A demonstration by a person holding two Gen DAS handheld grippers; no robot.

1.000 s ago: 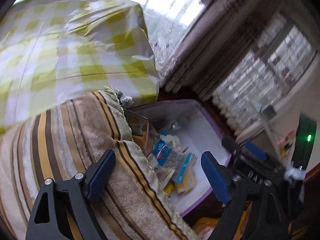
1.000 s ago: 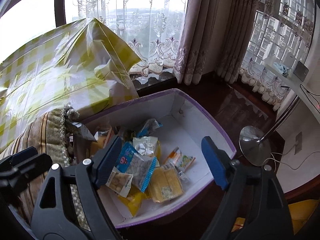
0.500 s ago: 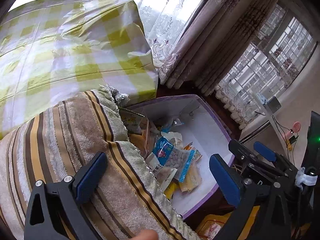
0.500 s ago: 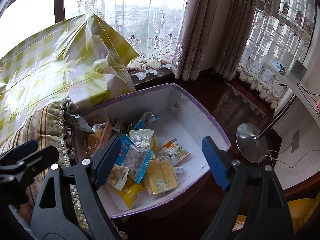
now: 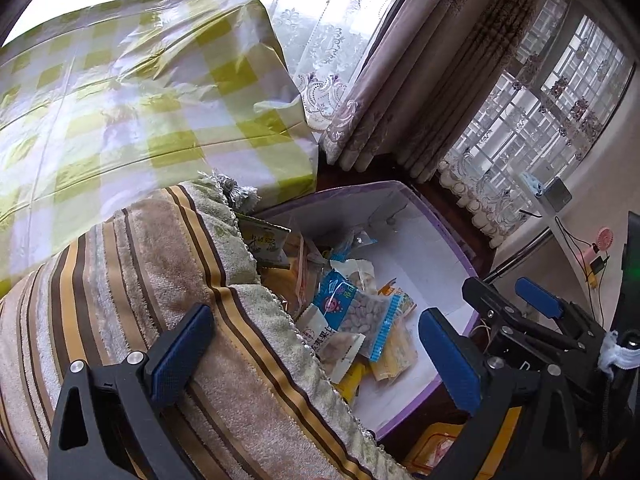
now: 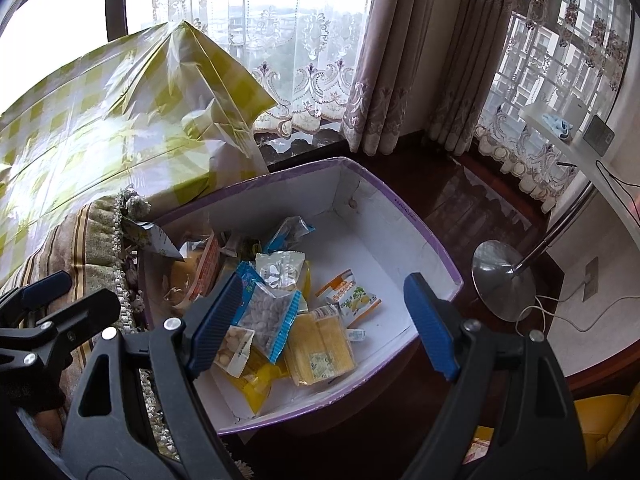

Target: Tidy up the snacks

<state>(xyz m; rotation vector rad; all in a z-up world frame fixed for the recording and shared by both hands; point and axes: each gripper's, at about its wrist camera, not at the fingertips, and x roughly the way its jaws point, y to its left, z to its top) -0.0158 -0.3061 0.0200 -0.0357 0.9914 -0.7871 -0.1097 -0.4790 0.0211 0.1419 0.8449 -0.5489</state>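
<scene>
Currently the snacks sit in a purple-rimmed white box [image 6: 424, 240], piled toward its left and near side. Right tool [image 6: 320, 320] hangs above the near half of the box, both blue pads spread wide, nothing between them. Framed between its fingers in the right wrist view: a blue-edged clear bag of nuts [image 6: 270, 316] just beside the left pad, a yellow cracker pack [image 6: 320, 348] near the middle, and an orange-and-green sachet [image 6: 352, 294] a little farther off. No contact with any of them.

Left tool [image 5: 316, 348] is also spread wide and empty. It hovers over a striped brown-and-gold cushion [image 5: 132, 280] that lies left of the box; the left pad sits in front of the cushion fabric, the right pad in front of the near box rim [image 5: 416, 408]. The nut bag [image 5: 360, 316] shows between the pads in the left wrist view, lower down and not touched.

Compared with half a second ago: the left wrist view shows more of the box interior and the right tool sits closer in at its right edge; the right wrist view is nearly unchanged, the box a little nearer in frame. Snack positions unchanged. Both openings same width as before.

Pose: both tools tilt downward toward the box, side by side, left tool to the left of the right one. A checked yellow-and-white cloth [image 6: 100, 120] covers a surface at far left.
</scene>
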